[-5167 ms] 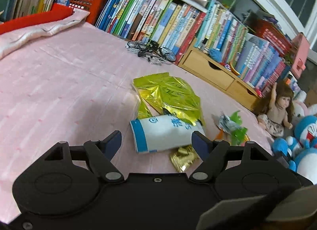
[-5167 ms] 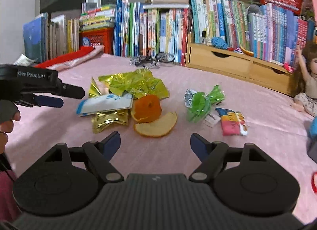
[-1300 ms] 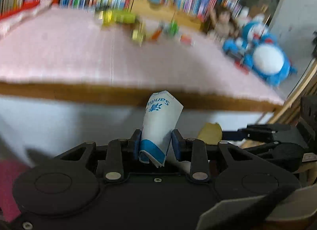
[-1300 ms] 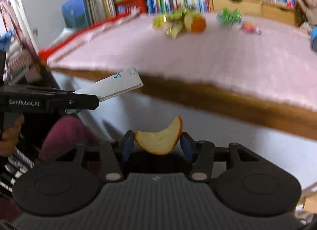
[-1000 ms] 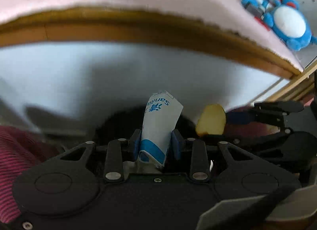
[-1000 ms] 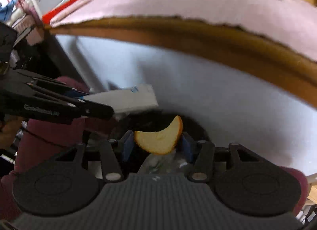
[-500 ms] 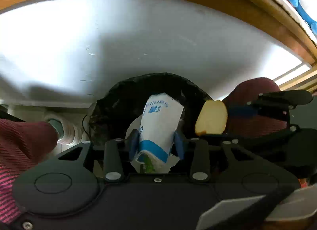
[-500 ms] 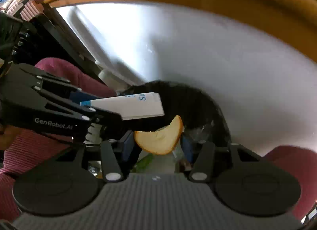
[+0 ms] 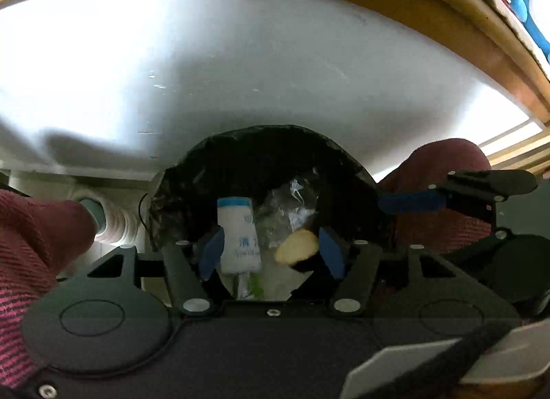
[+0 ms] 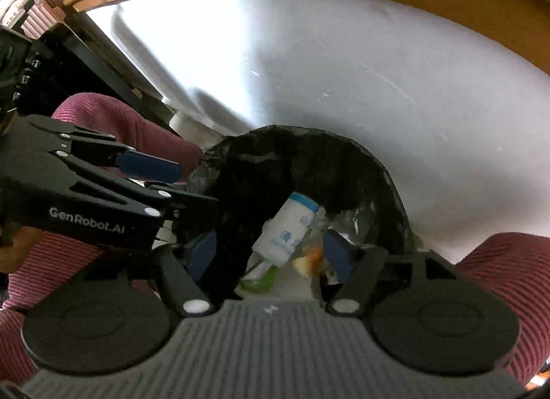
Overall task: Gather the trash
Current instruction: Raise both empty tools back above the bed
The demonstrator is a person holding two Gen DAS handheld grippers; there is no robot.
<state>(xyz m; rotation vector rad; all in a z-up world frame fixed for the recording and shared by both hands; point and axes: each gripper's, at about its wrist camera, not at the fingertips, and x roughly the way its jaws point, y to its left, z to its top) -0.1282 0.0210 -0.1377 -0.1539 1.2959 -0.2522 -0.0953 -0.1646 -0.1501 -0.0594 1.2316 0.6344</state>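
Both pairs of tongs point steeply down over a bin lined with a black bag, which fills the lower middle of each view beneath a white panel and a wooden edge curving along the top.

The left tongs have just been opening and now stand spread. The white and blue wrapper lies loose in the bin, seen close to the left pad; whether it touches that pad cannot be told. In the right wrist view the same wrapper lies tilted, its blue end toward the upper right.

The right tongs have also just been opening and stand spread, nothing pinched. The orange peel lies in the bin just right of the wrapper, among clear plastic and something green. In the left wrist view the peel shows near the right pad.

A person's maroon trouser legs flank the bin on both sides.
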